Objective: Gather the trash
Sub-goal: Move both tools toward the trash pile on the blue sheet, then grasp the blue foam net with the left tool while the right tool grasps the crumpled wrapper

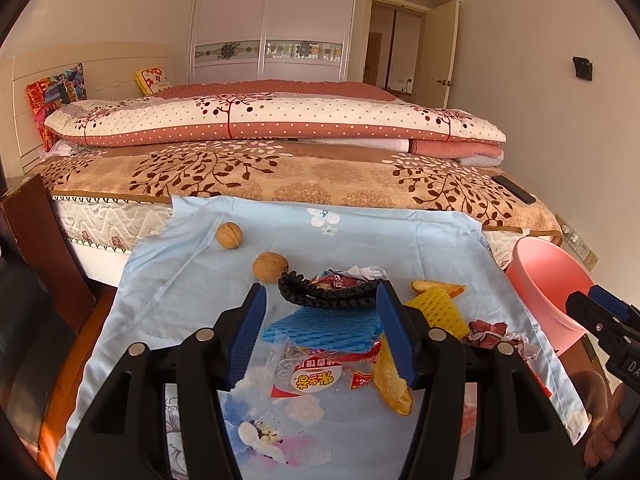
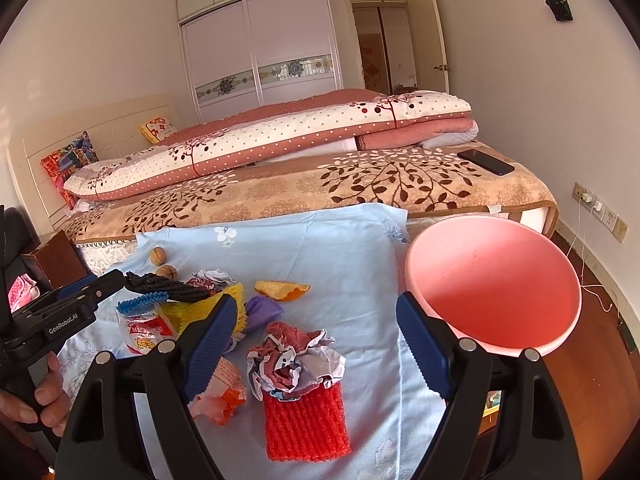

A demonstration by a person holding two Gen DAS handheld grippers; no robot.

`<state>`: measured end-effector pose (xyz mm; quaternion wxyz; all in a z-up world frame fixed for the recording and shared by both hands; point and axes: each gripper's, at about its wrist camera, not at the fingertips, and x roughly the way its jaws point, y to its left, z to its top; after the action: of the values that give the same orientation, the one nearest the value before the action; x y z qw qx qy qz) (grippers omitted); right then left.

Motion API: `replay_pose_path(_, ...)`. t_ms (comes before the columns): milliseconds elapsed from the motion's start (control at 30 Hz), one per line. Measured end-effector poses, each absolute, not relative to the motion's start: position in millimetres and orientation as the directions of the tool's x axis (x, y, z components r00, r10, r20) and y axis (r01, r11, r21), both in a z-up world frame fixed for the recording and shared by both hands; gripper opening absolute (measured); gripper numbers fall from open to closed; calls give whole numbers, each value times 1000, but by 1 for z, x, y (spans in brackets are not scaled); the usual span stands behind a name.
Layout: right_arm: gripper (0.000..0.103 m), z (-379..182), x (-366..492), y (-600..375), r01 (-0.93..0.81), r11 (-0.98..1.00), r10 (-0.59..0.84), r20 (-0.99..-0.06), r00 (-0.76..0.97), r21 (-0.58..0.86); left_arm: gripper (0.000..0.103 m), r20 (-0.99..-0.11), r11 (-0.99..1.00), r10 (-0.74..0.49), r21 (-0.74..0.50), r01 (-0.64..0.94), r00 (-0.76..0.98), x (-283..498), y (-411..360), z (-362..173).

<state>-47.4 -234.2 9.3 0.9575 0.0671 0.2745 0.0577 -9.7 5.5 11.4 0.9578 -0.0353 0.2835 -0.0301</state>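
Right wrist view shows the right gripper (image 2: 316, 340) with its jaws spread wide and nothing between the pads, hanging over a crumpled paper wad (image 2: 294, 362) that lies on the pale blue cloth (image 2: 320, 248), touching the top edge of a red foam net (image 2: 306, 424). The pink basin (image 2: 496, 280) sits just to the right of that gripper, apparently bare inside, so the collecting seems to be at or near its start. In the left wrist view the left gripper (image 1: 320, 336) also stands wide open and grips nothing, poised above a snack wrapper (image 1: 320, 376) and a blue foam net (image 1: 324, 328), with an orange peel strip (image 1: 394, 380) beside its right finger. The step in hand looks like an approach to the wad. Next, I judge, the right jaws must drop around the wad alone, clear of the red net, close, and carry it to the basin.
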Motion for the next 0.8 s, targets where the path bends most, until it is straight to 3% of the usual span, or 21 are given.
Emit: replay_pose_path(800,80,-5,-51,-243,-74,982,160,-558,814,174,58,-534,977,-203,-61,202,821,-24,-6,1)
